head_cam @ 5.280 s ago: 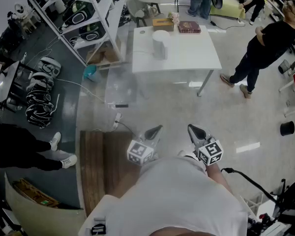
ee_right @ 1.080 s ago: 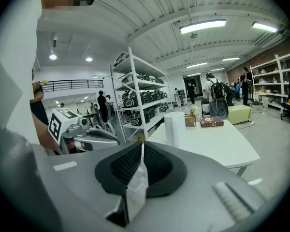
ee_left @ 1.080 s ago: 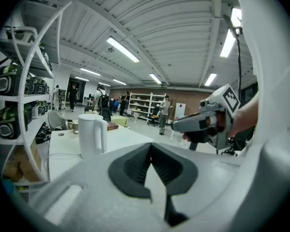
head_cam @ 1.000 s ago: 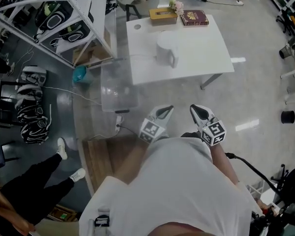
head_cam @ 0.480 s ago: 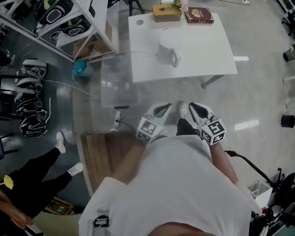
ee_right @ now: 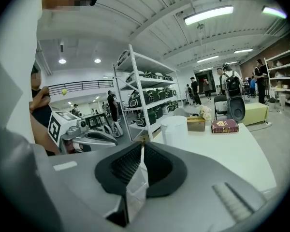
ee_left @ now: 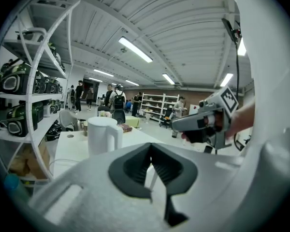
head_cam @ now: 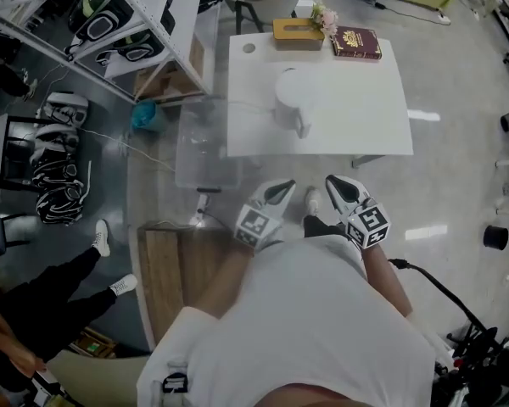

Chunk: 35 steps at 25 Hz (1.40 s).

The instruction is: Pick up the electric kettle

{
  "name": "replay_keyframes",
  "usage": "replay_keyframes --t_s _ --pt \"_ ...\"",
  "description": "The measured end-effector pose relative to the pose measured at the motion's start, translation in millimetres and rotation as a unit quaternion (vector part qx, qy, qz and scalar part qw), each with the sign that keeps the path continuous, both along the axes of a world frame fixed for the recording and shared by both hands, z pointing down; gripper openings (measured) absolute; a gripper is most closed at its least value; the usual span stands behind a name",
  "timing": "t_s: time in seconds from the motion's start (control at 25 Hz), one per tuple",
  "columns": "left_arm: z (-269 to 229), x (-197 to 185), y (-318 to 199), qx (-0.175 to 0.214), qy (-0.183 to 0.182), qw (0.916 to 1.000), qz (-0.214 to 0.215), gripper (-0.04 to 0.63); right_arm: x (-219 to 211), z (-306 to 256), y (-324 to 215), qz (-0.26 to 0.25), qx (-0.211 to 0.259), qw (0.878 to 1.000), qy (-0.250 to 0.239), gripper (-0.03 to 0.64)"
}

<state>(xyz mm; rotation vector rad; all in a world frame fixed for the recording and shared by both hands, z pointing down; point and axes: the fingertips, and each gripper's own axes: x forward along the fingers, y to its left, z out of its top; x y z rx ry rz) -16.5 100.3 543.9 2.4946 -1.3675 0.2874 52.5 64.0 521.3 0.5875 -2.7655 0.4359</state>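
The white table (head_cam: 360, 113) has drawn nearer than a second ago; its near edge now lies just ahead of both grippers. The white electric kettle (head_cam: 288, 98) stands upright near the middle of the table, handle towards the person, well apart from either gripper. Along the far edge sit a tan tissue box (head_cam: 298, 33), a small bunch of flowers (head_cam: 324, 15) and a dark red book (head_cam: 355, 42).

The left gripper (head_cam: 282, 190) has its jaws together, with nothing between them. The right gripper (head_cam: 338, 186) is the same, jaws all but touching and empty. Both are held side by side over the glossy grey floor (head_cam: 458, 185).

Left of the table stands a clear plastic bin (head_cam: 205, 151), and beyond it a white shelving rack (head_cam: 153, 15). A wooden platform (head_cam: 163, 278) lies on the floor to the person's left.
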Motion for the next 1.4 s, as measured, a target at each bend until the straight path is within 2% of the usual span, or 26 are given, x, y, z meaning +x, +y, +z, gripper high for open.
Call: replay_keyframes --t_s 0.24,0.44,0.6,0.8,1.0,1.4 --pt "4 1 -40 -0.001 -0.004 0.9995 -0.030 0.000 2 3 -47 -0.036 -0.001 0.999 0.005 0.021" --pt "12 -3 -67 -0.016 0.013 0.9968 -0.077 0.000 3 13 -78 -0.069 -0.009 0.998 0.011 0.026" --pt "17 -6 -84 -0.027 -0.004 0.9946 -0.100 0.000 1 19 -98 -0.105 -0.012 0.994 0.015 0.034" --pt "14 -7 -104 -0.025 -0.008 0.9910 -0.132 0.000 -2 28 -116 -0.150 -0.012 0.988 0.024 0.044" --pt "19 -20 -102 -0.031 -0.014 0.9865 -0.160 0.000 -12 38 -122 -0.177 -0.012 0.984 0.035 0.061" --pt "20 -48 -117 -0.030 0.001 0.9871 -0.157 0.000 -44 54 -129 -0.188 -0.020 0.979 0.072 0.110"
